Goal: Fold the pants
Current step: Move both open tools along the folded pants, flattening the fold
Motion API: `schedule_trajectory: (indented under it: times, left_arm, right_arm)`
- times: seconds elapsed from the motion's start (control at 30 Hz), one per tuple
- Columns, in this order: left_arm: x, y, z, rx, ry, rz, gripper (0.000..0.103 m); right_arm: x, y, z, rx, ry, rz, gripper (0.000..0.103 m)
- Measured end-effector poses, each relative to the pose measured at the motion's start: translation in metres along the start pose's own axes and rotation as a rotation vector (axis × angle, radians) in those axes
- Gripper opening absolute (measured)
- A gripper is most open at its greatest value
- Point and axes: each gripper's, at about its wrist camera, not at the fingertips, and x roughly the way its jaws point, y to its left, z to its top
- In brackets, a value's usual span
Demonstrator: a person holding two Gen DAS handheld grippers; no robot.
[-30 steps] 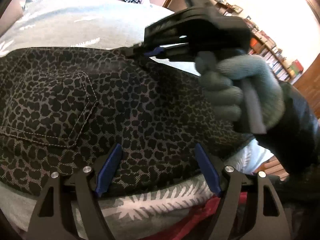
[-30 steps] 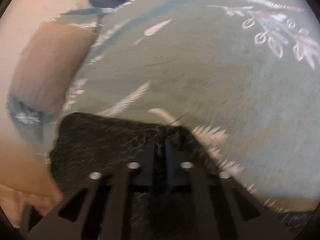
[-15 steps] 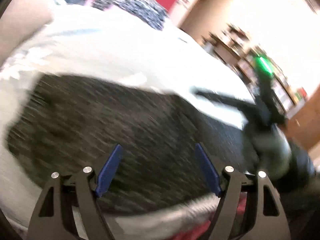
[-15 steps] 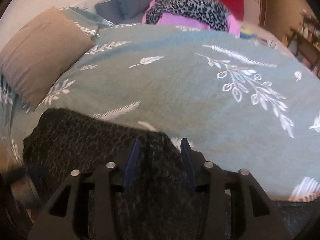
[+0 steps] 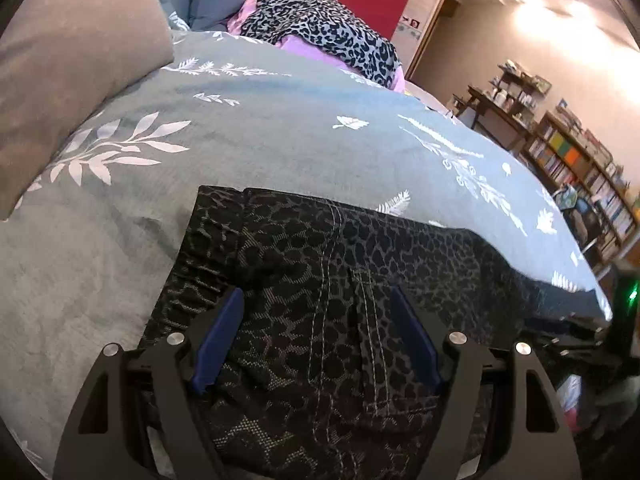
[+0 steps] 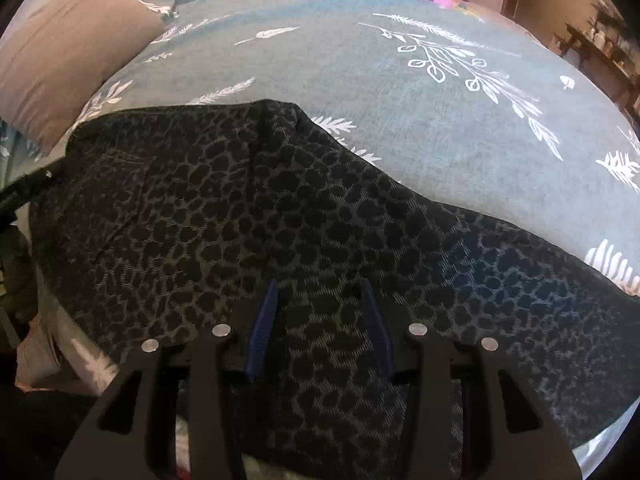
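Observation:
Dark leopard-print pants lie flat on the grey-blue leaf-print bedspread, near the bed's front edge. In the left wrist view my left gripper is open above the waistband end, by the fly seam and belt loop. In the right wrist view the pants stretch from the left to the right edge. My right gripper is open, hovering over the leg fabric. Neither gripper holds cloth.
A tan pillow lies at the left. A pile of lighter leopard-print and pink clothes sits at the far end of the bed. Bookshelves stand at the right. The bed's front edge is just below the grippers.
My right gripper opened and let go of the pants fabric. Both grippers swung round and now face the far end of the bed, with the pants lying flat beneath them.

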Motion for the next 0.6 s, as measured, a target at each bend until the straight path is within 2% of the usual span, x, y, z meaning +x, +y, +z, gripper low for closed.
schedule_trajectory:
  times: [0.03,0.1,0.23,0.3,0.47,0.6]
  left_arm:
    - [0.008,-0.017,0.004,0.001,0.003,0.003,0.075]
    - [0.007,-0.019,0.009,-0.017,0.013,0.000,0.075]
    - [0.001,-0.030,0.024,-0.086,0.002,0.004,0.075]
    - [0.000,-0.044,0.032,-0.088,-0.014,0.014,0.076]
    - [0.009,-0.094,0.041,-0.009,-0.036,-0.005,0.079]
    - [0.018,-0.131,0.038,0.018,-0.003,-0.075,0.079]
  right_arm:
    - [-0.005,-0.003,0.000,0.017,0.004,0.029,0.045]
    - [-0.013,-0.007,-0.003,0.026,0.015,0.070,0.045]
    - [-0.017,-0.002,-0.021,-0.013,0.075,0.105,0.045]
    - [-0.017,0.003,-0.037,-0.053,0.110,0.111,0.046]
    - [-0.028,-0.003,-0.058,-0.049,0.104,0.142,0.048]
    - [-0.050,-0.023,-0.065,0.016,0.036,0.155,0.048]
